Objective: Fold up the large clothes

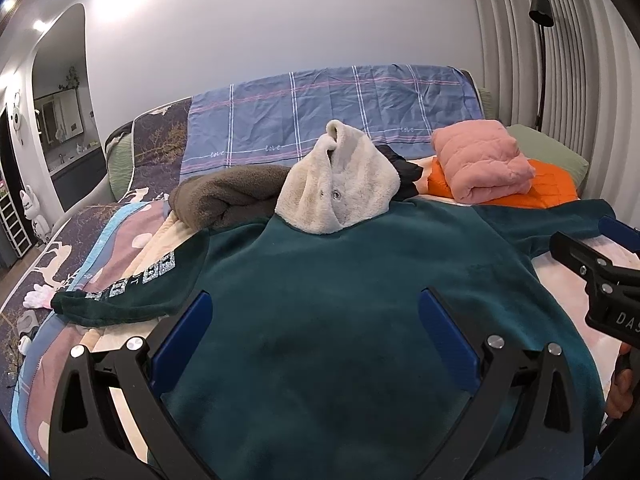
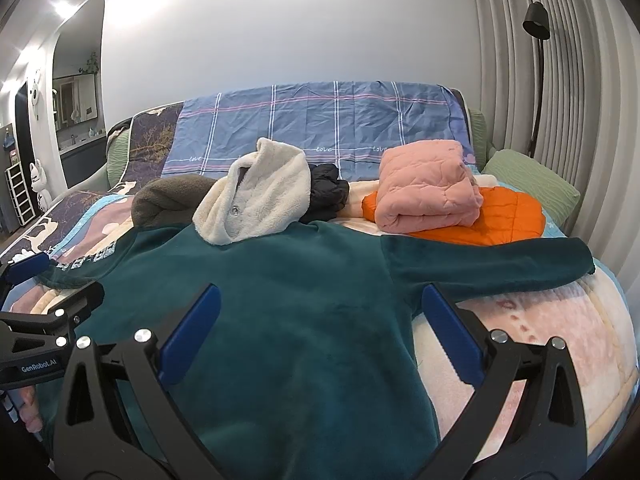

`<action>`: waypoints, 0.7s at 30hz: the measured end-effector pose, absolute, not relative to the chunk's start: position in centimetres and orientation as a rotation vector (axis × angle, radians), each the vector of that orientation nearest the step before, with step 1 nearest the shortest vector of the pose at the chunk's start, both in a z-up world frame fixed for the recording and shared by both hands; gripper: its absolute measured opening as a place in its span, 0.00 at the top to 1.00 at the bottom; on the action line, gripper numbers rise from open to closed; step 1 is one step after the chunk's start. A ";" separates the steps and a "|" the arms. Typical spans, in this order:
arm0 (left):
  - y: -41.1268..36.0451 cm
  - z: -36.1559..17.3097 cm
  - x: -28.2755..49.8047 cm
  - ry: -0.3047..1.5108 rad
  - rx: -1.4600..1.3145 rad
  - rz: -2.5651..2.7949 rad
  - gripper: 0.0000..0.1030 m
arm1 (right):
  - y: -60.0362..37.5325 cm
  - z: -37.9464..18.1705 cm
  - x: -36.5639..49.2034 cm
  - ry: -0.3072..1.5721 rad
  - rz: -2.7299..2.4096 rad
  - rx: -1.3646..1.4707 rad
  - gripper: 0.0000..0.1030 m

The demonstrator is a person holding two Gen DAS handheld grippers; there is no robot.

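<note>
The teal hoodie (image 1: 360,312) lies spread flat, back up, on the bed (image 2: 560,344), its two sleeves out to either side and its one cream hood (image 1: 340,184) standing at the far end. Two grippers hover over its near part, the left gripper (image 1: 316,328) and the right gripper (image 2: 320,320), each with both blue fingers (image 2: 192,332) spread wide and gripping nothing. Beyond lie four other garments: one brown (image 1: 228,196), one black (image 2: 326,192), and one folded pink (image 2: 428,188) on one orange (image 2: 508,216), before one plaid sheet (image 1: 320,116).
</note>
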State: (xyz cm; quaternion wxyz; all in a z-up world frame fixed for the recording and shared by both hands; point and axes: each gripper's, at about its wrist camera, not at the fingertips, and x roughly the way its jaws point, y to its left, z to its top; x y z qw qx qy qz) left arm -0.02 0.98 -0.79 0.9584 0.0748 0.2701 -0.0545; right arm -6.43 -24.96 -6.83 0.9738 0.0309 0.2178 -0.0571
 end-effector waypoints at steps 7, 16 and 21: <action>1.1 -0.9 -0.2 0.552 0.143 -0.123 0.01 | -24.9 -6.8 -6.5 0.438 -0.115 0.061 0.02; 1.2 -1.0 -0.3 0.552 0.144 -0.124 0.01 | -24.5 -7.0 -6.9 0.439 -0.113 0.054 0.02; 1.2 -1.2 -0.5 0.548 0.145 -0.126 0.01 | -24.3 -6.9 -7.0 0.441 -0.111 0.050 0.02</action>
